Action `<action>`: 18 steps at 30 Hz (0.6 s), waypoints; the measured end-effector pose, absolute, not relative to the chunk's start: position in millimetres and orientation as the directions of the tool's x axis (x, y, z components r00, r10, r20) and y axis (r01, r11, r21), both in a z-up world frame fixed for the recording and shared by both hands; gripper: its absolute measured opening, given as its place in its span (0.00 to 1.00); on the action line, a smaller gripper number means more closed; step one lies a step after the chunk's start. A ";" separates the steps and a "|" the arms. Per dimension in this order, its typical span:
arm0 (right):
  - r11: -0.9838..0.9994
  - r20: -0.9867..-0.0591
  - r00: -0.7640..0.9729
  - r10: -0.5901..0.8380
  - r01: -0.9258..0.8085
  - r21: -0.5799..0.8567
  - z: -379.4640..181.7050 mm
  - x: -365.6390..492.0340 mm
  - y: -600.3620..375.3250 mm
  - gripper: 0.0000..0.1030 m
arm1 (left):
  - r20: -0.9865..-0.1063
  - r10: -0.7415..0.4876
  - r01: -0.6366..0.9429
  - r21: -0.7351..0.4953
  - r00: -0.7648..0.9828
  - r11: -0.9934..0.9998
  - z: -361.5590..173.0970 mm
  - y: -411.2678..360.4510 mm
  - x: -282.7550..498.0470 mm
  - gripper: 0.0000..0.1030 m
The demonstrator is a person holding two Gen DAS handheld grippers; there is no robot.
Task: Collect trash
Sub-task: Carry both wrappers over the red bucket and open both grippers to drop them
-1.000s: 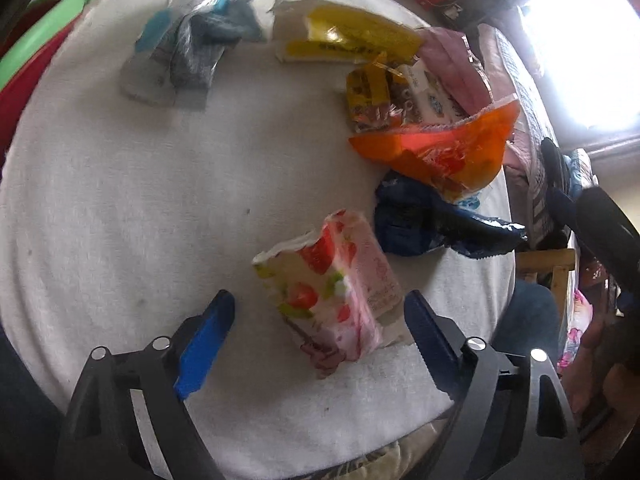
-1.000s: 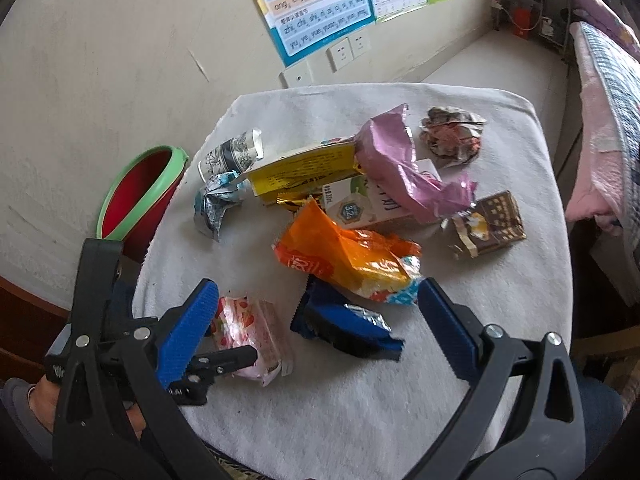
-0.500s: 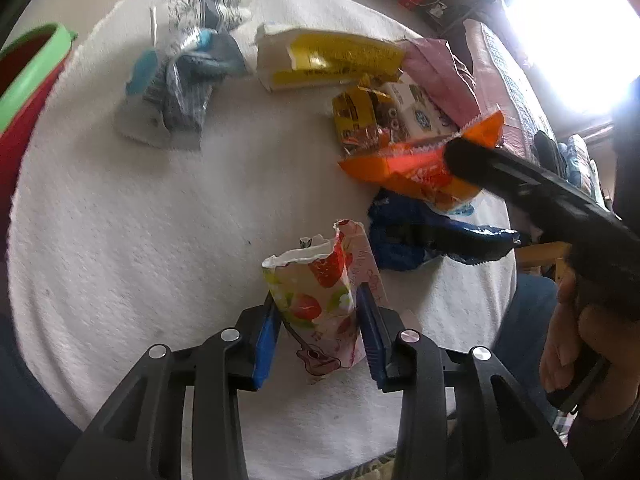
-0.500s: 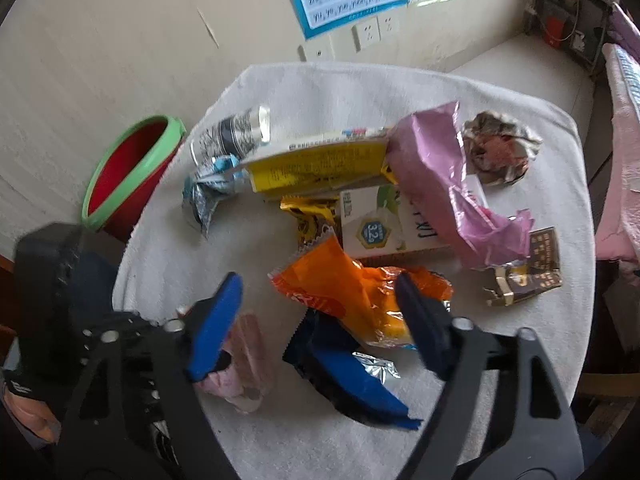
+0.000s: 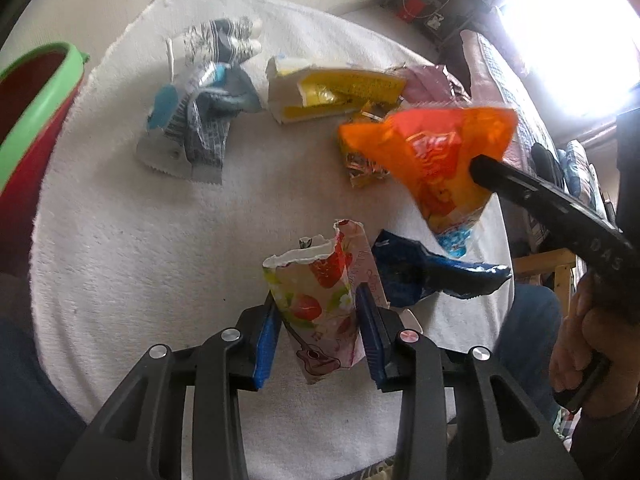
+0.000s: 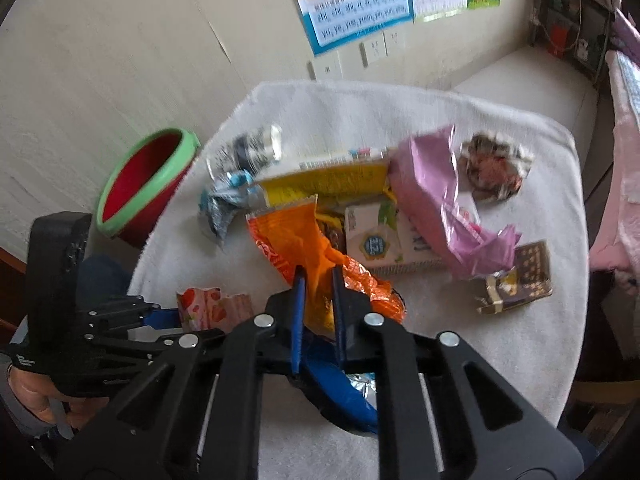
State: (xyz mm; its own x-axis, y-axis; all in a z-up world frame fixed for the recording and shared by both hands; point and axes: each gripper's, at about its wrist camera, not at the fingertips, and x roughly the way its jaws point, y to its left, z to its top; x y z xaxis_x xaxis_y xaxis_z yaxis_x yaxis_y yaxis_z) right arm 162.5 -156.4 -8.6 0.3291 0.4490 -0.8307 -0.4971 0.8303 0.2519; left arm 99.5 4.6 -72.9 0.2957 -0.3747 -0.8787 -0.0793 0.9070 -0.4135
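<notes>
While both tools are loaded, the entry runs outward from each.

Left gripper (image 5: 318,322): jaws closed on the strawberry wrapper (image 5: 320,300), gripped across its lower half; torn mouth stands upright toward 12 o'clock, the packet apparently lifted just clear of the white cloth (image 5: 120,240).

Right gripper (image 6: 318,312): jaws nearly together, pinching a gathered fold of the orange bag (image 6: 292,236). In the left wrist view the bag hangs raised at 2 o'clock.

Remaining on the cloth, left wrist view: blue wrapper (image 5: 424,276) just beside the strawberry wrapper at 3 o'clock; yellow carton (image 5: 332,94) at 12 o'clock; silver-blue crumpled wrapper (image 5: 196,128) at 11 o'clock. Right wrist view adds a pink bag (image 6: 436,188), a white carton (image 6: 380,240) and a brown wrapper (image 6: 516,276) between 1 and 3 o'clock.

Red bin with green rim (image 5: 36,92): off the cloth edge at 10 o'clock, the likely receptacle.

Handling judgement: all pieces look light, thin, crinkly film; soft, slick, prone to sliding from the pads. Best taken at a bunched fold or a sealed seam, never a loose flap.
</notes>
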 end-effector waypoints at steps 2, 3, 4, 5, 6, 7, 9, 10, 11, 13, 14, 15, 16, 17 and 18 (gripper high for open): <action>0.831 -0.815 0.357 0.457 -0.499 0.247 4.1 159.3 -157.2 0.12 | -0.877 -0.365 -0.075 -0.406 0.313 0.911 -65.6 10.1 94.0 0.33; 0.831 -0.806 0.371 0.461 -0.499 0.245 10.7 157.5 -158.5 0.13 | -0.875 -0.358 -0.072 -0.401 0.326 0.913 -60.7 11.5 92.2 0.33; 0.831 -0.798 0.383 0.466 -0.499 0.246 16.7 156.1 -159.3 0.13 | -0.874 -0.355 -0.070 -0.398 0.333 0.915 -57.3 12.3 89.9 0.33; 0.831 -0.786 0.398 0.472 -0.499 0.247 24.2 154.1 -160.4 0.12 | -0.871 -0.350 -0.067 -0.395 0.344 0.916 -52.7 14.0 88.1 0.33; 0.831 -0.778 0.409 0.477 -0.499 0.247 29.4 152.6 -160.2 0.13 | -0.869 -0.346 -0.065 -0.392 0.354 0.918 -48.3 15.6 86.0 0.33; 0.831 -0.770 0.420 0.481 -0.499 0.247 34.9 150.7 -160.5 0.13 | -0.868 -0.343 -0.064 -0.390 0.360 0.919 -45.3 17.2 85.2 0.33; 0.829 -0.754 0.435 0.492 -0.500 0.251 45.0 146.2 -161.5 0.13 | -0.863 -0.334 -0.061 -0.383 0.379 0.922 -36.6 21.9 81.8 0.33; 0.827 -0.746 0.442 0.497 -0.501 0.255 50.0 143.0 -161.4 0.13 | -0.861 -0.330 -0.060 -0.381 0.387 0.923 -32.8 23.9 79.6 0.33; 0.826 -0.742 0.446 0.501 -0.501 0.257 53.2 140.9 -162.0 0.13 | -0.859 -0.328 -0.061 -0.380 0.393 0.923 -31.1 23.8 80.4 0.33; 0.825 -0.732 0.456 0.507 -0.503 0.258 59.4 135.2 -161.3 0.13 | -0.854 -0.321 -0.061 -0.376 0.409 0.924 -24.1 28.5 78.4 0.33; 0.824 -0.726 0.461 0.510 -0.504 0.259 62.6 131.9 -161.4 0.13 | -0.852 -0.317 -0.060 -0.374 0.417 0.926 -20.6 29.5 77.1 0.33; 0.824 -0.721 0.465 0.513 -0.504 0.260 64.9 128.9 -160.5 0.13 | -0.850 -0.313 -0.060 -0.372 0.423 0.926 -17.2 29.9 76.8 0.33; 0.824 -0.717 0.469 0.515 -0.503 0.262 67.1 126.2 -160.5 0.12 | -0.847 -0.310 -0.059 -0.369 0.432 0.927 -13.1 32.7 74.7 0.33; 0.823 -0.714 0.471 0.518 -0.502 0.265 69.4 123.6 -159.8 0.13 | -0.845 -0.308 -0.058 -0.368 0.437 0.928 -11.2 37.7 74.6 0.33; 0.823 -0.711 0.474 0.520 -0.501 0.268 71.3 121.4 -159.0 0.13 | -0.844 -0.303 -0.058 -0.364 0.443 0.930 -9.4 32.7 75.2 0.33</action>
